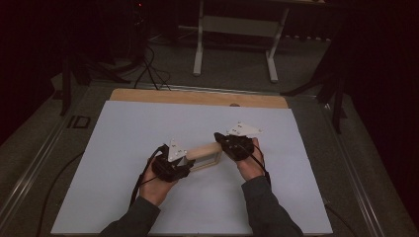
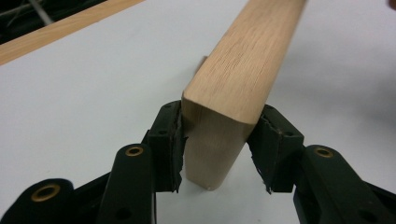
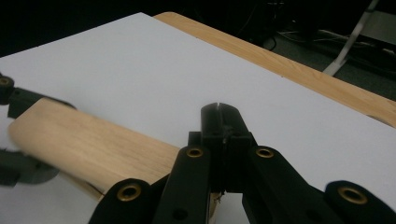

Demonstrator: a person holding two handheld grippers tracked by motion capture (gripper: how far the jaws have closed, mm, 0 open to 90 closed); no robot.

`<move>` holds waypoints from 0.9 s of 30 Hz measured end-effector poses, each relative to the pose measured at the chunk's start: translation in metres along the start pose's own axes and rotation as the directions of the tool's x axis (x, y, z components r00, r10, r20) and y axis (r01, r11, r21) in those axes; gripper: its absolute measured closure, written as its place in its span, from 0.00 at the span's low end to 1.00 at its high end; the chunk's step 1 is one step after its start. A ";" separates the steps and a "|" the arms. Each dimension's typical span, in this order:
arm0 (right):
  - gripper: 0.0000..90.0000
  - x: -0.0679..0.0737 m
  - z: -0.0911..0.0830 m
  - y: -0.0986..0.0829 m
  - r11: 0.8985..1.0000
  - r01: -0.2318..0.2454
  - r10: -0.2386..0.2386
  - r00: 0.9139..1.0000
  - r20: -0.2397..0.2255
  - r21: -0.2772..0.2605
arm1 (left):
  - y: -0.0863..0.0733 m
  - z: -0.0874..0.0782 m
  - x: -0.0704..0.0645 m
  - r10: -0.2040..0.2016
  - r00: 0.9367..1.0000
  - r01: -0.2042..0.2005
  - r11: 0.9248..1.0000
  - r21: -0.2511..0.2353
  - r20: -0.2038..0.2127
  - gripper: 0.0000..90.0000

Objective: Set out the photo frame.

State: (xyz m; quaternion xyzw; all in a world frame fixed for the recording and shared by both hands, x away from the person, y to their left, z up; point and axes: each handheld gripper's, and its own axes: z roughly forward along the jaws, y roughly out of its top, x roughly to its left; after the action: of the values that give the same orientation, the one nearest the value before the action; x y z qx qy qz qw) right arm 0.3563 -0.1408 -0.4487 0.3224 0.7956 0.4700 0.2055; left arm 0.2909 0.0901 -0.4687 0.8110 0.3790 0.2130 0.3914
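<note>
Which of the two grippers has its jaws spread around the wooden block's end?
The left gripper: its jaws flank the wooden block. The right gripper shows its jaws pressed together.

One marking can be read: the letters "ID" (image 1: 79, 122), in dark outlined capitals, stand on the grey floor just off the far left corner of the white sheet that covers the bench (image 1: 148, 96), seen in the high view. No other text, label, brand or number is readable in the three views.
</note>
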 end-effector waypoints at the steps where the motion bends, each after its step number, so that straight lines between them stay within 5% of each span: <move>1: 1.00 0.000 0.000 0.000 1.000 -0.001 0.001 1.000 0.000 -0.001 | 0.000 0.000 0.001 -0.005 1.000 0.005 1.000 0.001 0.002 0.63; 13: 0.99 0.000 0.000 -0.001 1.000 -0.003 0.003 1.000 -0.002 -0.002 | 0.000 0.001 0.001 0.001 1.000 -0.001 1.000 0.002 0.007 0.63; 22: 0.89 -0.006 -0.010 0.000 0.999 -0.029 0.029 1.000 -0.009 -0.043 | 0.000 0.001 0.001 0.002 1.000 -0.002 1.000 0.003 0.010 0.62; 27: 0.76 -0.008 -0.022 -0.001 0.998 -0.022 0.019 0.998 -0.052 -0.059 | 0.000 0.001 0.001 0.001 1.000 -0.001 1.000 0.005 0.010 0.62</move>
State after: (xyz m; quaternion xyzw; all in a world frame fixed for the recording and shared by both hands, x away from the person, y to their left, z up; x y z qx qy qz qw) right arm 0.3476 -0.1604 -0.4390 0.3122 0.7828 0.5038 0.1896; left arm 0.2925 0.0904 -0.4696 0.8134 0.3770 0.2083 0.3911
